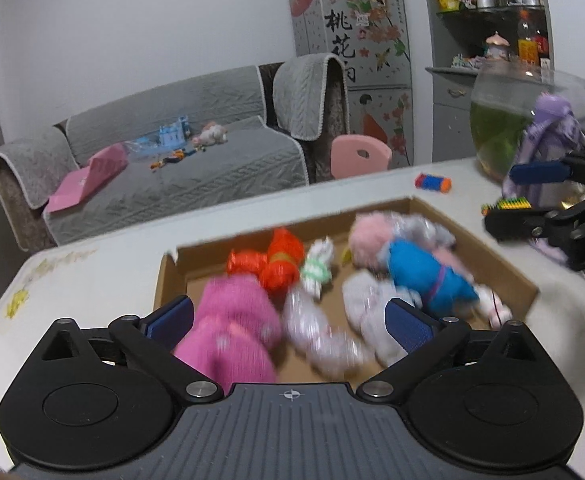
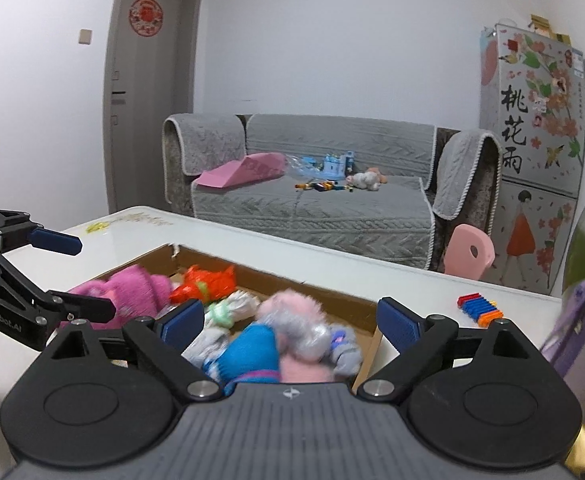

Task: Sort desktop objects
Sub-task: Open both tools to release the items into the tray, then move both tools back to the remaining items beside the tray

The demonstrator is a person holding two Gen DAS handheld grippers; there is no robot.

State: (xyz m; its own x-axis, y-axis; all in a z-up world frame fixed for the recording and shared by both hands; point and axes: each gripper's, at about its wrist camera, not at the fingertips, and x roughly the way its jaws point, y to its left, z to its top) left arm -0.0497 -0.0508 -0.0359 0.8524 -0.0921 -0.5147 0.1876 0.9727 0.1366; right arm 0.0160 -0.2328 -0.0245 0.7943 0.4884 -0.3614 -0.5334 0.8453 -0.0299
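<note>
Most of the sorting is looking done: a shallow cardboard box (image 1: 172, 276) is sitting in the middle of the white table (image 1: 92, 280), and soft toys are lying packed inside it. In the left wrist view a pink plush (image 1: 236, 320) is lying at the lower left of the box, an orange-red toy (image 1: 276, 264) above it, a small white and green toy (image 1: 316, 268) at centre, and a doll in a blue dress (image 1: 424, 276) with pink fluffy hair to the right, with pale silvery fabric under it.

The left gripper (image 1: 288, 316) is hovering over the near edge of the box with its jaws spread wide; the toys are showing between the blue pads (image 1: 408, 328), but nothing is being pinched. The right gripper (image 2: 290, 320) is likewise gaping over the blue doll and is gripping nothing.

What is still lying loose, as far as I can judge: a small block of coloured bricks (image 2: 480, 310) on the table at the right of the right wrist view, a red and blue roller (image 1: 432, 182) towards the upper right of the left wrist view, and a purple doll (image 1: 552, 140) leaning beside a glass fishbowl (image 1: 504, 120) at the right edge. That bowl is standing close to the purple doll and is likely crowding any reach for it. The two grippers are also working close together over the box
</note>
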